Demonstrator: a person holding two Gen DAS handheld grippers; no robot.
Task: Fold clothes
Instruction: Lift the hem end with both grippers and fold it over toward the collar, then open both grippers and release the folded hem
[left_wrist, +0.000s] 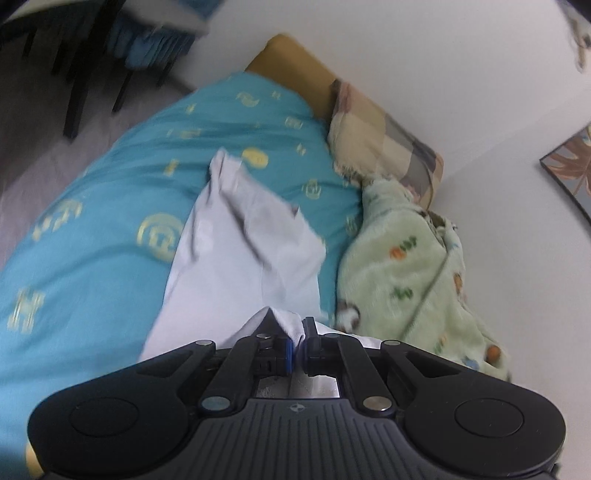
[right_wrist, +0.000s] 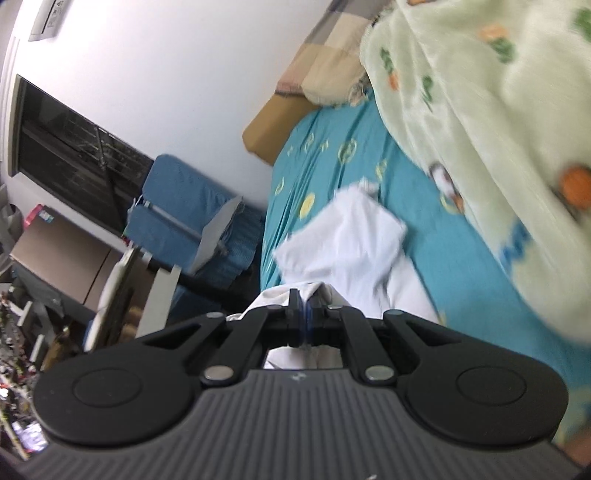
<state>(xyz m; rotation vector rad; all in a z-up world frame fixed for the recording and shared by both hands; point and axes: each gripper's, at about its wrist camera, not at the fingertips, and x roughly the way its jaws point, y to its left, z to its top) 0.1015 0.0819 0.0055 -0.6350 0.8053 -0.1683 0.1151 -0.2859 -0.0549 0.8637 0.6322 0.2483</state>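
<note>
White garment (left_wrist: 236, 236) on teal bedsheet (left_wrist: 92, 240), long axis running straight fwd from both grippers toward far sleeve end. Left gripper (left_wrist: 297, 341) clenched on near edge; right gripper (right_wrist: 306, 312) likewise pinched onto near edge of same cloth. Both equally near. Judging: edge lifted, fold goes fwd along axis. Green fleece blanket (left_wrist: 406, 266) just beside garment's right. No containers in view.

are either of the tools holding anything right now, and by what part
Both are. The left tool and the right tool are each shut on a bunched edge of the white garment; which part of it cannot be told.
</note>
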